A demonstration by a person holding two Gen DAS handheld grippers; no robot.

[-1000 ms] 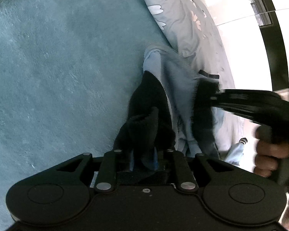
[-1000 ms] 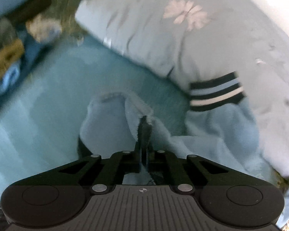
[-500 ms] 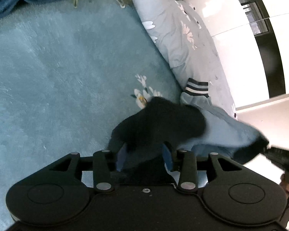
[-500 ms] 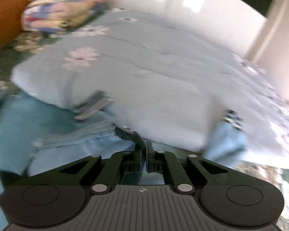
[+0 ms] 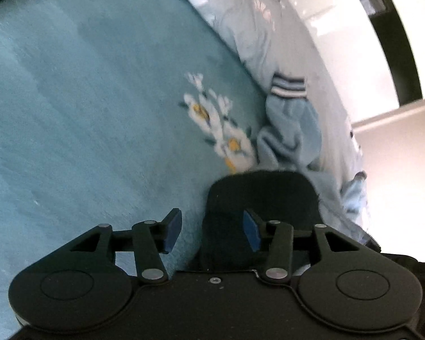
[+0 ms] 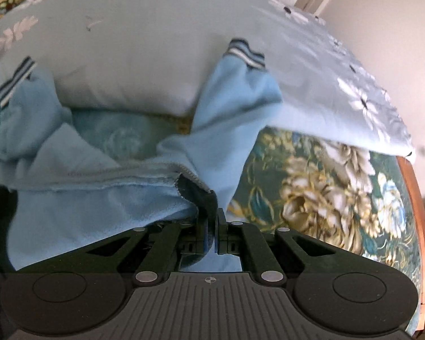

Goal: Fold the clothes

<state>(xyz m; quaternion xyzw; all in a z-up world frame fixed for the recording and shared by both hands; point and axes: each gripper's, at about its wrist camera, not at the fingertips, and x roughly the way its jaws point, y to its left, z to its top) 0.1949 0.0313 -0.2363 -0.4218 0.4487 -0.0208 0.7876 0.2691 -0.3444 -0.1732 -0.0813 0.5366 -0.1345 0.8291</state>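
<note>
Two grippers over one light-blue jacket (image 6: 79,198), right gripper (image 6: 211,226) clamped on its dark hem corner, left gripper (image 5: 209,233) jaws just spreading, black hem band (image 5: 262,195) loose between them, striped cuffs ahead on grey floral pillow (image 6: 144,65), teal blanket (image 5: 85,99) beneath.

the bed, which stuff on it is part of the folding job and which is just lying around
Part of the job:
- light blue jacket with striped cuffs, its black-trimmed edge clamped in the right tool
- left tool, jaws just opened, over the jacket's black hem

Just lying about:
- grey flowered duvet
- teal blanket
- floral sheet
</note>
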